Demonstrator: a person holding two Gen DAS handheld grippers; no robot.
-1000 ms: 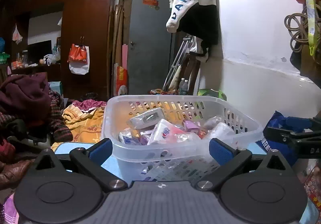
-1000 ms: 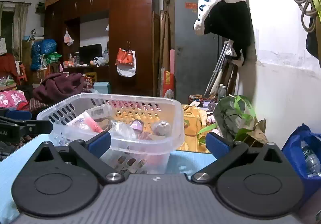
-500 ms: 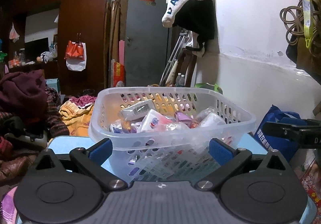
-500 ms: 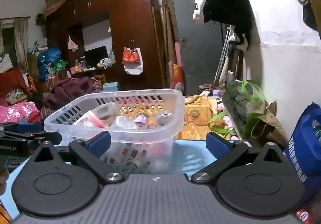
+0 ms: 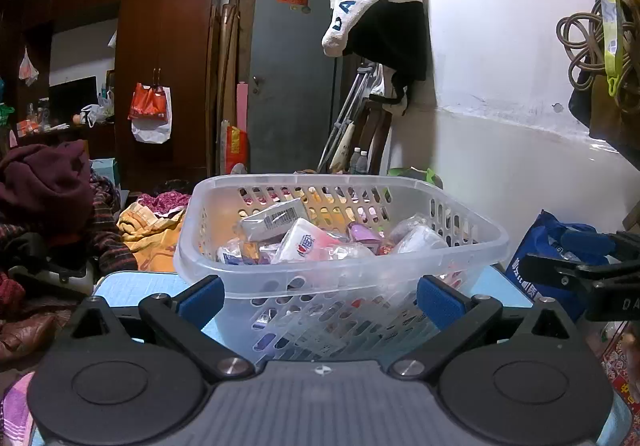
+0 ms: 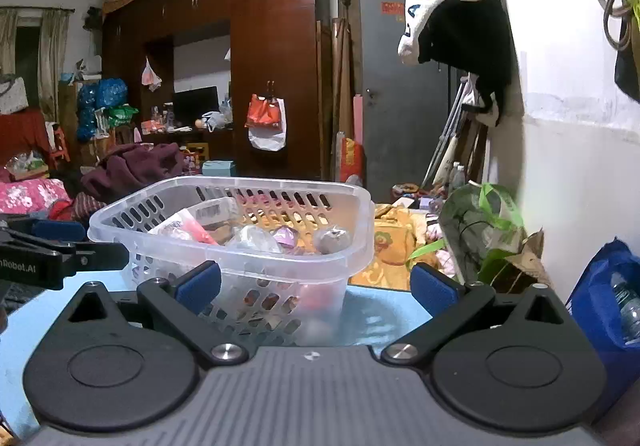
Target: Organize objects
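Note:
A clear slotted plastic basket (image 5: 340,274) (image 6: 344,246) stands on a light blue table (image 5: 132,282) (image 6: 380,310). Inside it lie several small packets, among them a white barcode box (image 5: 276,220) and a white-and-pink pouch (image 5: 304,244). My left gripper (image 5: 318,296) is open, its blue pads just short of the basket's near wall, nothing between them. My right gripper (image 6: 316,284) is open too, to the right of the left one, with the basket's right corner ahead of its left finger. Each gripper shows at the edge of the other's view.
A blue bag (image 5: 548,246) (image 6: 608,306) sits at the table's right edge by the white wall. A green bag (image 6: 484,230) and yellow cloth (image 6: 388,246) lie beyond the table. Clothes pile up at the left (image 5: 44,190). A brown wardrobe (image 6: 272,66) and grey door (image 5: 292,78) stand behind.
Both cameras have shifted slightly, so the basket sits a little higher and closer in view than a second ago. Both grippers stay open and hold nothing.

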